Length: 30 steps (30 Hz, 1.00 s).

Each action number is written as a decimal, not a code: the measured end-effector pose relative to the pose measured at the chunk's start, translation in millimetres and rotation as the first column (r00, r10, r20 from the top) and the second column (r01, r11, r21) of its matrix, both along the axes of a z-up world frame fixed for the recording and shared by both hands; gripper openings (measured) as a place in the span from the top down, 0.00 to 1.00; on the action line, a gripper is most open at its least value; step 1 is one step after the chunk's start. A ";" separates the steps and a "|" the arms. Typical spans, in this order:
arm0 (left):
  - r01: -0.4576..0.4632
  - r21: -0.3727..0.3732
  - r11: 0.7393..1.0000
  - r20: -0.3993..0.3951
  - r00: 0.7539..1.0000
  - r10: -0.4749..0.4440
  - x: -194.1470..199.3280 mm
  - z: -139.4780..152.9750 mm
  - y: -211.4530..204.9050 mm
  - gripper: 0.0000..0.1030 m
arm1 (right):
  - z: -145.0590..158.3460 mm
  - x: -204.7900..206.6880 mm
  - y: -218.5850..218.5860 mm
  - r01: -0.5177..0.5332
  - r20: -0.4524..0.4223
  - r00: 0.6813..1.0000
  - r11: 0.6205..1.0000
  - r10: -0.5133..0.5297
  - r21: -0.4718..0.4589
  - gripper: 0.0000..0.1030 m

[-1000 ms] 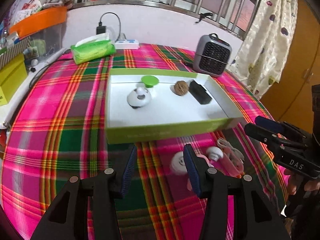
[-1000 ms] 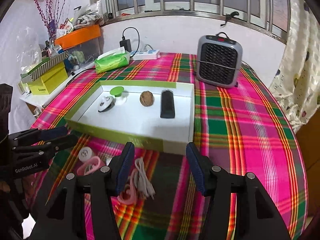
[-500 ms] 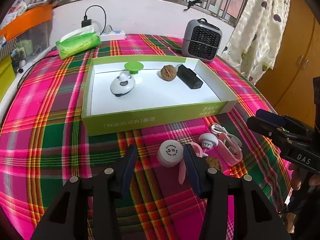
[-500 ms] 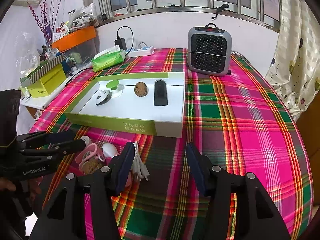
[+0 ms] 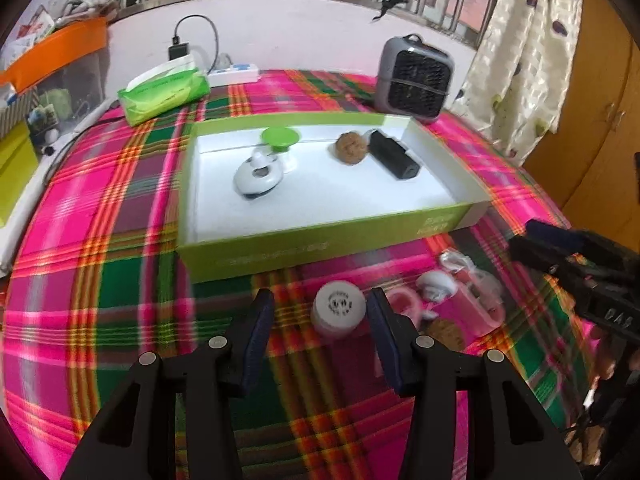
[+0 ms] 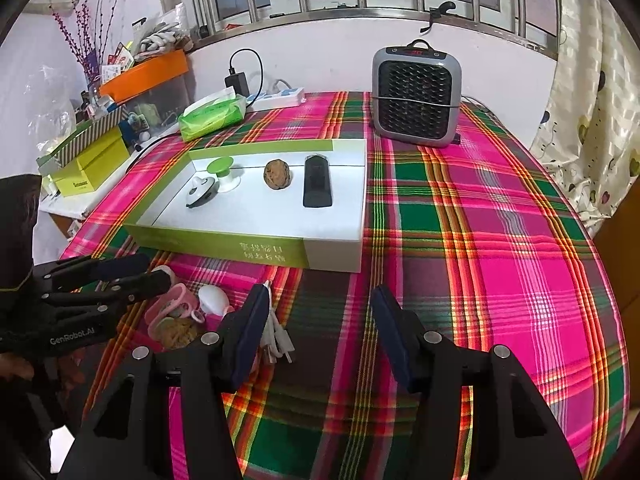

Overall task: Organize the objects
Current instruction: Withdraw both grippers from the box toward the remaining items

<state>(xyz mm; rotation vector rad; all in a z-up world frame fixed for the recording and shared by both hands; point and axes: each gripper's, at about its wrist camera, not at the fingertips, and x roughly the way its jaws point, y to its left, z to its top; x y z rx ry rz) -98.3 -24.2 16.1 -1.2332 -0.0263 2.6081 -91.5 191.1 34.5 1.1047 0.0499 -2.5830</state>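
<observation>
My left gripper [image 5: 321, 300] is open low over the plaid cloth, and a white round-capped jar [image 5: 339, 312] stands between its fingers, close to the right one and untouched. To the jar's right lies a pile: a pink clip [image 5: 474, 308], a white knob [image 5: 436, 283], a walnut [image 5: 446, 334] and a white cable [image 6: 276, 334]. My right gripper [image 6: 320, 292] is open and empty, its left finger beside the cable. The green box [image 5: 320, 248] behind holds a white mouse-shaped item [image 5: 258, 178], a green-topped piece [image 5: 280, 138], a walnut [image 5: 351, 148] and a black block [image 5: 394, 156].
A grey heater [image 6: 416, 96] stands at the back right of the table. A green tissue pack [image 6: 212, 116] and a power strip [image 6: 276, 96] lie at the back left. Yellow boxes [image 6: 92, 160] and an orange bin [image 6: 148, 70] crowd a shelf on the left. A curtain [image 6: 592, 120] hangs at right.
In the left wrist view the white jar has come out from behind the right finger into the gap between the fingers. The right wrist view has drawn back a little from the green box.
</observation>
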 end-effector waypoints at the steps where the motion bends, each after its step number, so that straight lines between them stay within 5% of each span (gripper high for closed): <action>1: -0.001 -0.013 1.000 0.004 1.000 0.001 0.8 -2.1 -1.0 0.54 | 0.1 -0.4 0.1 0.000 0.000 1.000 1.000 0.000 0.000 0.47; 13: -0.025 -0.028 0.999 0.005 1.000 0.025 -7.7 -6.6 -1.7 0.54 | -11.0 -5.1 3.1 0.004 0.035 0.999 1.000 -0.005 0.023 0.47; 30: -0.043 -0.041 0.998 -0.001 0.999 0.043 -8.4 -7.1 -8.5 0.54 | -21.3 -10.7 -16.3 -0.140 0.067 0.989 0.987 0.135 0.074 0.47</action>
